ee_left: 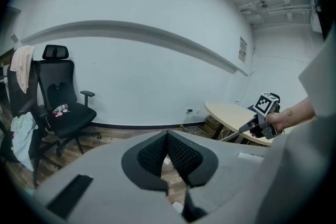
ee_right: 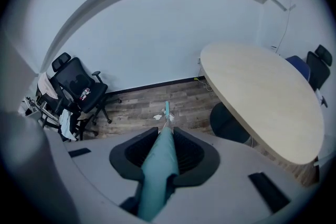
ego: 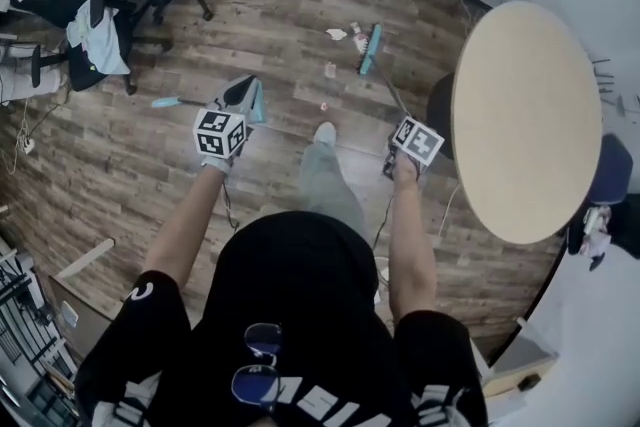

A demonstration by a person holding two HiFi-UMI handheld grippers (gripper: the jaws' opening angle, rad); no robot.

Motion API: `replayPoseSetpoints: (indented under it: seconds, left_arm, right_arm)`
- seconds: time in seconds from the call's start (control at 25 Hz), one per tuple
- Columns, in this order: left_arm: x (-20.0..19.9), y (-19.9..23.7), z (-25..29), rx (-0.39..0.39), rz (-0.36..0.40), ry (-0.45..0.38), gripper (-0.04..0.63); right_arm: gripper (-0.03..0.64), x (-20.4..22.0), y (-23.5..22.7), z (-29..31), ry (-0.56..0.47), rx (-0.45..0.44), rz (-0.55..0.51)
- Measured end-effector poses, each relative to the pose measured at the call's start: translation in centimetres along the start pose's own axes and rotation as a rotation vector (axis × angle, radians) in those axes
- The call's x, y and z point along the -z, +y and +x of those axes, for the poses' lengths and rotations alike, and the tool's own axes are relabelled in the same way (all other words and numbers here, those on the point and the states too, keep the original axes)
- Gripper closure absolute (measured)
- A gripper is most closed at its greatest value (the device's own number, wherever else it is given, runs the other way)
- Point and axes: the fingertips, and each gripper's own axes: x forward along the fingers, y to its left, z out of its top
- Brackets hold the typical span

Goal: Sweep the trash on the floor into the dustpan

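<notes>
Several pale, crumpled scraps of trash are scattered just off the rim of the round table. Being light, they could be flicked wide or driven under the table by too hard a stroke. The dustpan is set well apart from the table, beyond the person's leg, so a long sweep is judged to be needed, and small bits could be caught in the seams of the floor. The left gripper is seen with its jaws closed on each other and nothing made out between them. The pan stands just beside it and may be unheld, so it could be pushed back when struck. The broom is clamped by its handle in the right gripper, with its head set among the scraps. Matte wood-grain planks make up the floor. The handle is slim, smooth and teal, the pan dark with a teal lip, and the tabletop pale, flat and smooth.
</notes>
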Motion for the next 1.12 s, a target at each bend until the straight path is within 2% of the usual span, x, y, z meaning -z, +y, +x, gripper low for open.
replayPoseSetpoints:
  seconds: [0.2, 0.4, 0.52, 0.64, 0.84, 1.04, 1.12]
  left_arm:
    - [-2.3, 0.9, 7.9, 0.004, -0.015, 0.031, 0.598]
    - [-3.4, 2.3, 14.6, 0.007, -0.028, 0.059, 0.598]
    - [-3.8, 3.1, 17.9, 0.008, -0.035, 0.069, 0.598]
    - [-3.7, 4.0, 20.8, 0.003, -0.053, 0.077, 0.598]
    - [-3.2, 5.5, 24.3, -0.013, -0.076, 0.092, 0.598]
    - [-2.3, 6.3, 25.5, -0.034, -0.106, 0.103, 0.598]
    - [-1.8, 6.5, 25.4, -0.041, -0.117, 0.105, 0.598]
  right_arm:
    - [0.532, -6.4, -1.0, 6.5, 0.031, 0.02, -0.056]
    - [0.532, -10.5, -0.5, 13.0, 0.062, -0.002, -0.111]
    - [0.532, -11.4, -0.2, 16.8, 0.11, -0.017, -0.128]
    - [0.532, -11.6, -2.8, 18.9, 0.196, 0.111, -0.183]
    - [0.532, -12.5, -4.2, 22.5, 0.273, 0.206, -0.252]
    - [0.532, -13.1, -2.7, 25.2, 0.281, 0.183, -0.319]
    - [0.532, -12.8, -0.8, 26.0, 0.286, 0.128, -0.345]
